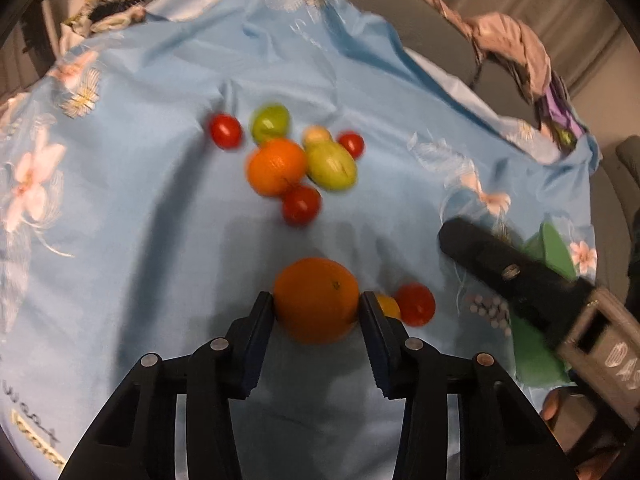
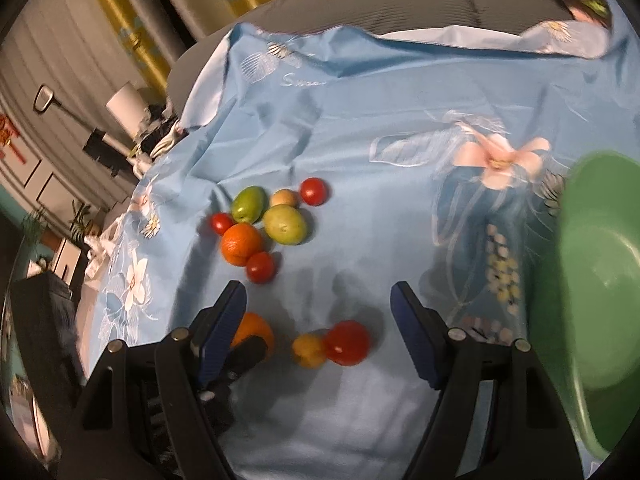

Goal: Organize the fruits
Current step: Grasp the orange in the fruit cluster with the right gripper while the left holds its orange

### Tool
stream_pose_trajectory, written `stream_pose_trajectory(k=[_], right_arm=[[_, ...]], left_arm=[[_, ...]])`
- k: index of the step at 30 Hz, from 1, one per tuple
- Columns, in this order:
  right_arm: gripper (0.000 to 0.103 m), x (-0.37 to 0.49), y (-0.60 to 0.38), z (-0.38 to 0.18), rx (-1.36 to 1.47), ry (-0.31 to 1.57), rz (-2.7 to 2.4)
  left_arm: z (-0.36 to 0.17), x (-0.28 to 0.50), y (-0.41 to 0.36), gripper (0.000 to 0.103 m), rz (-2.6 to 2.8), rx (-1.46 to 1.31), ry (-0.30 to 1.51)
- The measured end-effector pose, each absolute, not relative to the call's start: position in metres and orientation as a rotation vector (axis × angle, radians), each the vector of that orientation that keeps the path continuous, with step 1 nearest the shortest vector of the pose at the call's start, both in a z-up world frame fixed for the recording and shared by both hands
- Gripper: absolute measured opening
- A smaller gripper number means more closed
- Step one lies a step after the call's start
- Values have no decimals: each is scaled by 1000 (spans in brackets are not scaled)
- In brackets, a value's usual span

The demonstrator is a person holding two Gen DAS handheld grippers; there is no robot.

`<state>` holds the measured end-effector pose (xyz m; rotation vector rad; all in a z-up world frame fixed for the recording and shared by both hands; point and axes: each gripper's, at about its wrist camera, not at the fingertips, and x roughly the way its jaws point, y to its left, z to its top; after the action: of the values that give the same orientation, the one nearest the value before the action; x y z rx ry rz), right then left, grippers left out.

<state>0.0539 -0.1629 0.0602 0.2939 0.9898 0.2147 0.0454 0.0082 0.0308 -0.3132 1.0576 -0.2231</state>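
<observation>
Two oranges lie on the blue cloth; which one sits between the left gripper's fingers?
The nearer orange, alone between the left gripper pads. The other orange lies farther off, in the cluster with green fruits and tomatoes.

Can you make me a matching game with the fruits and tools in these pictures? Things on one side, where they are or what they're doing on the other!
Things:
1. Big orange
2. Left tool
3. Right tool
4. Green bowl

Clues:
A. Open, holding nothing
B. Closed on a fruit
C. Squeezed between two dark fingers
D. At the right edge of the blue flowered cloth

Pairs: 1-C, 2-B, 3-A, 4-D
</observation>
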Motion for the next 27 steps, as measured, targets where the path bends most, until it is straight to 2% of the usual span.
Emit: stream_pose_trajectory(k=[8,12,21,23,24,25,27], right_arm=[[72,92,-109,62,213,1045,330],[62,118,-90,43,238,1117,334],[63,143,-63,20,126,1157,287],[58,149,-59,8,124,1194,290],[47,151,-59,3,125,1204,279],[42,149,-59,3,118,1174,275],[41,149,-59,3,113,1163,277]], left_arm=[[59,42,67,44,-53,-385,917],[58,44,79,44,3,-395,909],[57,44,85,44,-7,-400,917],[58,43,84,44,-12,-392,914],[58,43,83,44,-10,-386,913],[59,42,82,44,-8,-379,912],[59,42,82,44,-8,-379,910]])
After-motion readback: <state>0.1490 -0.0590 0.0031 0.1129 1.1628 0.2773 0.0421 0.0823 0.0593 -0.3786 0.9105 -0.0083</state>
